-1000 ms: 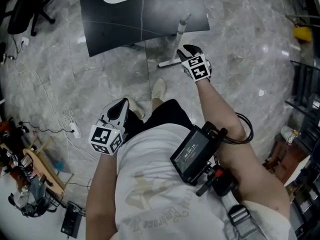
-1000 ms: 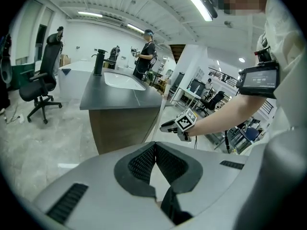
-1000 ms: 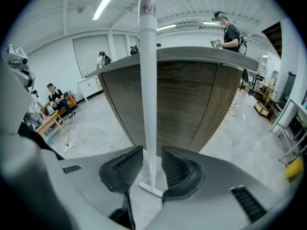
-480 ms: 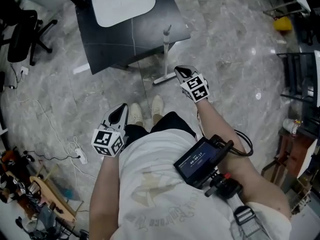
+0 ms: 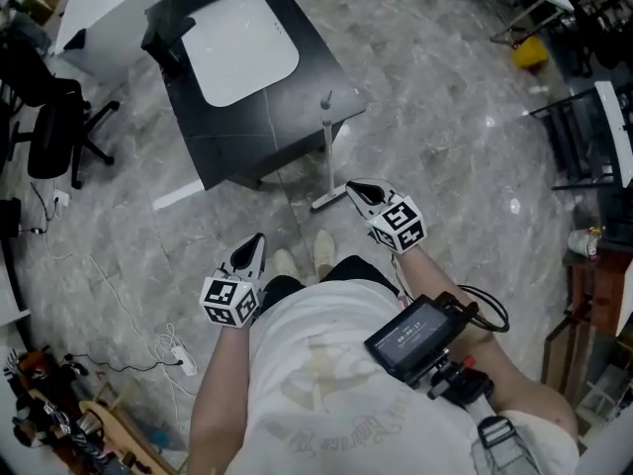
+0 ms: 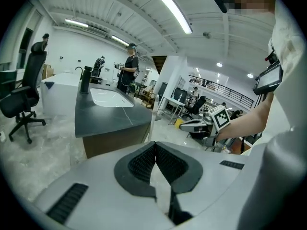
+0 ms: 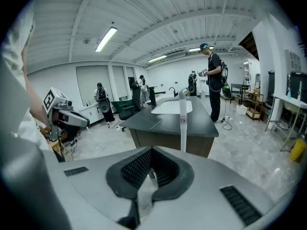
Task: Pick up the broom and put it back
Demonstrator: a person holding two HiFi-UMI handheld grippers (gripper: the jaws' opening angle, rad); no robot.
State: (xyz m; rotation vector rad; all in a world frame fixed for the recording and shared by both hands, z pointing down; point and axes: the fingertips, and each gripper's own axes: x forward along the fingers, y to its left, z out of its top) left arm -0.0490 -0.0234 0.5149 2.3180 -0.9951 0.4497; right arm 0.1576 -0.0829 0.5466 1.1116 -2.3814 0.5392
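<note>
Broom (image 5: 326, 151) w/ straight white handle stands upright on grey stone floor (image 5: 445, 166), just beside corner of black desk (image 5: 297, 117). Right claw (image 5: 353, 188) is closed & empty, near broom's foot but apart. Left claw (image 5: 258, 240) also closed, nothing btw. its jaws.

We look down on a grey marbled stone floor (image 5: 465, 166). A white-handled broom (image 5: 326, 146) stands upright at the corner of a black table with a white rounded panel (image 5: 309, 109), its head on the floor. Our right gripper (image 5: 354, 188) hangs just beside that head. Our left gripper (image 5: 257, 240) hangs lower left, near pale shoes (image 5: 287, 262). A black office chair (image 5: 54, 132) stands far left.
</note>
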